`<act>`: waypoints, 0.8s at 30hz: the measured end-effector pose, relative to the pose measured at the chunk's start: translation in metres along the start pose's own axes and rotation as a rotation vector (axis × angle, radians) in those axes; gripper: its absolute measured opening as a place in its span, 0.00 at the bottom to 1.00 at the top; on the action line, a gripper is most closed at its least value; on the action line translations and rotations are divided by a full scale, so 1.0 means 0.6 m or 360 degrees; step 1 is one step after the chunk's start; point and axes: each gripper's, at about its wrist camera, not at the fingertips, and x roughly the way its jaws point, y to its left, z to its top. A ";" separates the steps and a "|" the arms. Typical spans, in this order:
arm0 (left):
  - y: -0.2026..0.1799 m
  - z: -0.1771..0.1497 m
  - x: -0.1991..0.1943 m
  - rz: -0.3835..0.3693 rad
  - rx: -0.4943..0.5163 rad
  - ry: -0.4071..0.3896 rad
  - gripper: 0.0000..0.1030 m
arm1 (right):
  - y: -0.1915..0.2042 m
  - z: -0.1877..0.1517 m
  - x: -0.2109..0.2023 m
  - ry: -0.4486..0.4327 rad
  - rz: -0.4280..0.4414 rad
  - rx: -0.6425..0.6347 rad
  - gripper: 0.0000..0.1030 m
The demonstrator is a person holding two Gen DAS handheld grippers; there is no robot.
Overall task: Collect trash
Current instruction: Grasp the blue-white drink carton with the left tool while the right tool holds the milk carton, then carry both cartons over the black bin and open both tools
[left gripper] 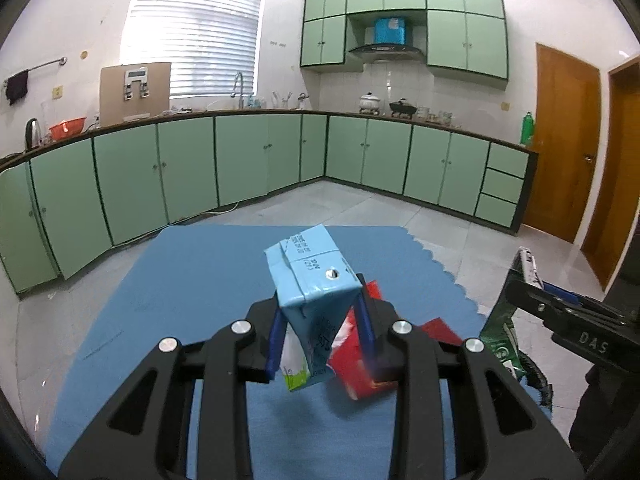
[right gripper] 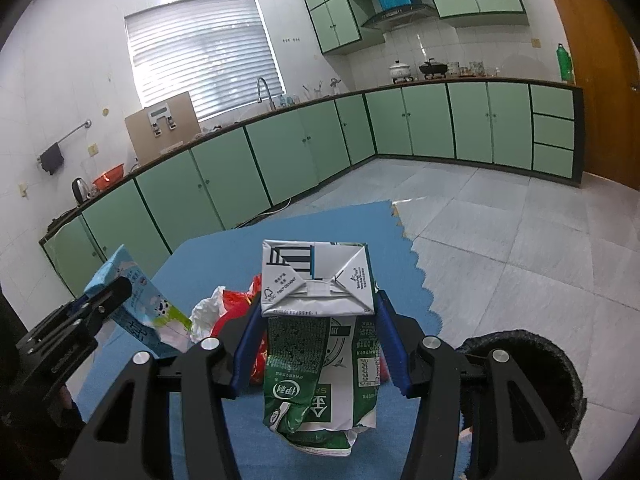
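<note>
My left gripper (left gripper: 322, 326) is shut on a light blue milk carton (left gripper: 310, 280), held tilted above the blue mat (left gripper: 180, 300); the same carton (right gripper: 132, 304) shows at the left of the right wrist view. My right gripper (right gripper: 320, 340) is shut on a crumpled green and white carton (right gripper: 320, 344), lifted off the mat (right gripper: 328, 224); that carton (left gripper: 502, 328) appears at the right edge of the left wrist view. A red package (left gripper: 360, 360) lies on the mat just behind the blue carton. Red wrapping (right gripper: 236, 304) and a white crumpled paper (right gripper: 206, 310) lie between the two grippers.
A black round bin (right gripper: 532, 364) stands on the tiled floor to the right of the mat. Green cabinets (left gripper: 200, 168) run along the far walls under a countertop. Wooden doors (left gripper: 564, 140) are at the right.
</note>
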 end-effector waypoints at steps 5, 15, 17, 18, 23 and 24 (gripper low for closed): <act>-0.027 0.001 -0.004 -0.0072 0.0020 0.0012 0.29 | -0.002 0.004 -0.021 -0.0023 -0.0021 0.0002 0.52; -0.108 -0.004 0.007 -0.0259 0.0064 0.0034 0.29 | -0.035 0.019 -0.075 -0.0089 -0.0145 0.0003 0.52; -0.128 -0.004 0.009 -0.0302 0.0075 0.0035 0.29 | -0.050 0.024 -0.089 -0.0106 -0.0182 0.0009 0.52; -0.139 -0.004 0.011 -0.0323 0.0083 0.0035 0.29 | -0.058 0.025 -0.095 -0.0113 -0.0196 0.0016 0.52; -0.207 -0.006 0.024 -0.0443 0.0130 0.0037 0.29 | -0.105 0.035 -0.124 -0.0146 -0.0283 0.0062 0.52; -0.219 -0.007 0.026 -0.0464 0.0135 0.0038 0.29 | -0.117 0.036 -0.130 -0.0154 -0.0307 0.0068 0.52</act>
